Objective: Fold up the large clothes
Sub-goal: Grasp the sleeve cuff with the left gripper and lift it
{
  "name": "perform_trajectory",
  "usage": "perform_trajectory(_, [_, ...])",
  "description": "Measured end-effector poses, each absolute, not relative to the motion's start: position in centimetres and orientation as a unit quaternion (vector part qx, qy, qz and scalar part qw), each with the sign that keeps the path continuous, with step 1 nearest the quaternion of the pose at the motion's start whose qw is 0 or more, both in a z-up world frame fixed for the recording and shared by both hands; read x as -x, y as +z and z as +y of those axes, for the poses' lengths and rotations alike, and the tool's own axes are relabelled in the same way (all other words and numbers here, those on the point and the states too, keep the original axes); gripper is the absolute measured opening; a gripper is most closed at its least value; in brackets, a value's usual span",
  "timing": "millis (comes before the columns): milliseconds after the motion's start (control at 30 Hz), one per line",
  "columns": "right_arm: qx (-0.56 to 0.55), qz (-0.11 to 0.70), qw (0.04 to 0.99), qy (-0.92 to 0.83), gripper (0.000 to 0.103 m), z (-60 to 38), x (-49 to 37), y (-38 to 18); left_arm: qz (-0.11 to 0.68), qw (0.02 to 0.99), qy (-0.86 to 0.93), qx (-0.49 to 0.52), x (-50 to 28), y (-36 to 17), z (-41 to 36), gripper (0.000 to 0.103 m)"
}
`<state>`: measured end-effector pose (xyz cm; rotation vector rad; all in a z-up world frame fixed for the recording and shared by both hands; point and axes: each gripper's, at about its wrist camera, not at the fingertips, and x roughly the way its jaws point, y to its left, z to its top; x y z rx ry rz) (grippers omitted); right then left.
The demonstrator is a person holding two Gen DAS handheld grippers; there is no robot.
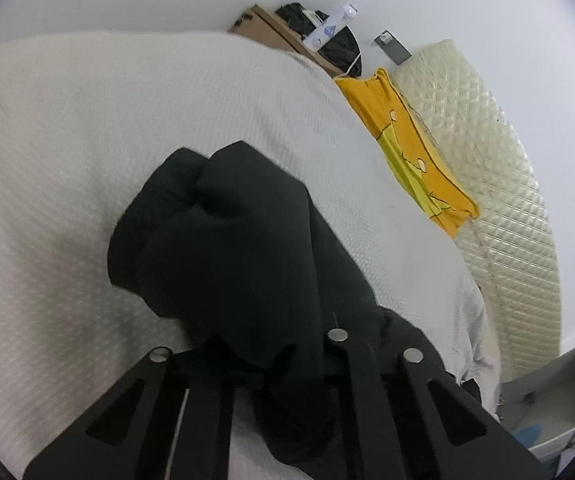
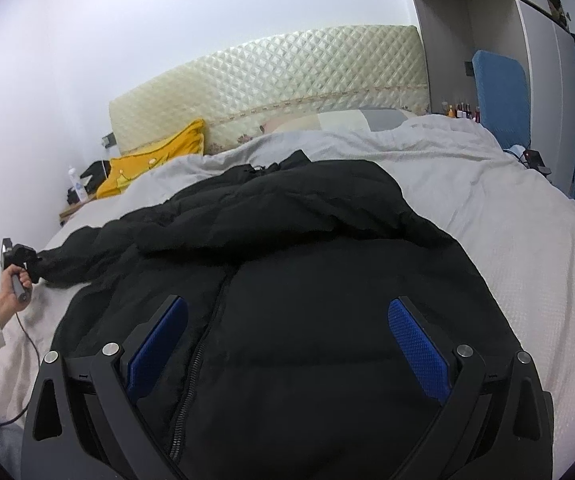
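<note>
The right gripper's (image 2: 287, 344) blue-padded fingers (image 2: 419, 352) stand wide apart, holding nothing, hovering over the chest of the black puffer jacket (image 2: 307, 264). The left gripper (image 1: 255, 360) is closed on the cuff of the jacket's sleeve (image 1: 223, 232), black fabric bunched between its fingers.

The jacket lies front-up on the white bedspread (image 2: 507, 208), zipper closed, hood towards twelve o'clock near the yellow pillow (image 2: 159, 160). I judge folding barely begun: the body lies flat and unfolded, with one sleeve stretched out towards nine o'clock.

In the right wrist view the left hand (image 2: 9, 280) sits at nine o'clock, low by the bed's edge, gripping the handle.
</note>
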<state>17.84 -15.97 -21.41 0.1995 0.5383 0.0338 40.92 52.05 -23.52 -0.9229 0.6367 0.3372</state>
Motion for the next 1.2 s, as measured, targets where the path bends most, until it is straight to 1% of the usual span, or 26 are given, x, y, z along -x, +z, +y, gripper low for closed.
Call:
perform_trajectory(267, [-0.116, 0.250, 0.961, 0.018, 0.101, -17.6, -17.0, -20.7, 0.286, 0.856, 0.187, 0.388, -39.4, -17.0, 49.7, 0.006])
perform_trajectory(667, [-0.085, 0.217, 0.972, 0.034, 0.101, -18.1, -15.0, -19.0, 0.256, 0.897, 0.180, 0.314, -37.8, -7.4, 43.6, 0.006])
perform_trajectory(933, [-0.088, 0.201, 0.975, 0.047, 0.101, -19.7, -13.9, -18.2, 0.229, 0.925, 0.155, 0.258, -37.0, -0.9, 36.9, 0.006])
perform_trajectory(1200, [-0.086, 0.182, 0.979, 0.034, 0.103, -21.5, -12.8, -17.3, 0.214, 0.950, 0.119, 0.193, -36.6, 3.8, 29.0, 0.006])
